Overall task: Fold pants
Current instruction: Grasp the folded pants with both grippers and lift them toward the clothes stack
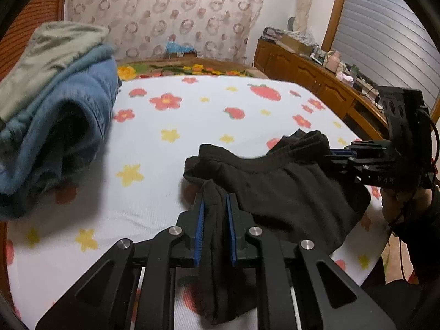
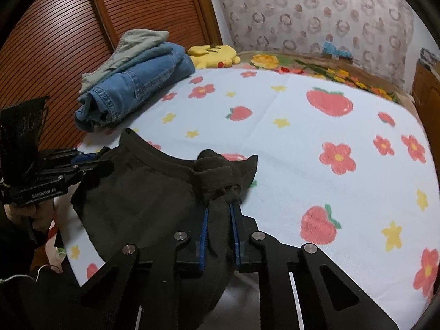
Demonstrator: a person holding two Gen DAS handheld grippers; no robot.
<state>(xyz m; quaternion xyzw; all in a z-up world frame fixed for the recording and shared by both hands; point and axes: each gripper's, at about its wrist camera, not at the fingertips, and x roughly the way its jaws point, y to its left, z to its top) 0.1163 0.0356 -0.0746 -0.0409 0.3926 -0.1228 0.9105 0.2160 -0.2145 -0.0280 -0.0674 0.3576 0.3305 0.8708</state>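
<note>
Black pants [image 1: 277, 189] hang between my two grippers above the flower-print bed sheet [image 1: 170, 115]. My left gripper [image 1: 216, 200] is shut on one bunched edge of the pants, cloth pinched between its blue pads. My right gripper [image 2: 220, 209] is shut on the other bunched edge of the pants [image 2: 143, 192]. The right gripper shows in the left wrist view [image 1: 334, 155] at the right, and the left gripper shows in the right wrist view [image 2: 90, 159] at the left. The cloth sags between them, its lower part draping over the near bed edge.
A stack of folded clothes, blue jeans [image 2: 132, 90] under a grey-green garment [image 2: 132, 46], lies at the bed's left side by a wooden slatted door [image 2: 55, 41]. A yellow plush toy [image 2: 214, 55] lies at the bed head. A wooden cabinet [image 1: 308, 74] stands to the right.
</note>
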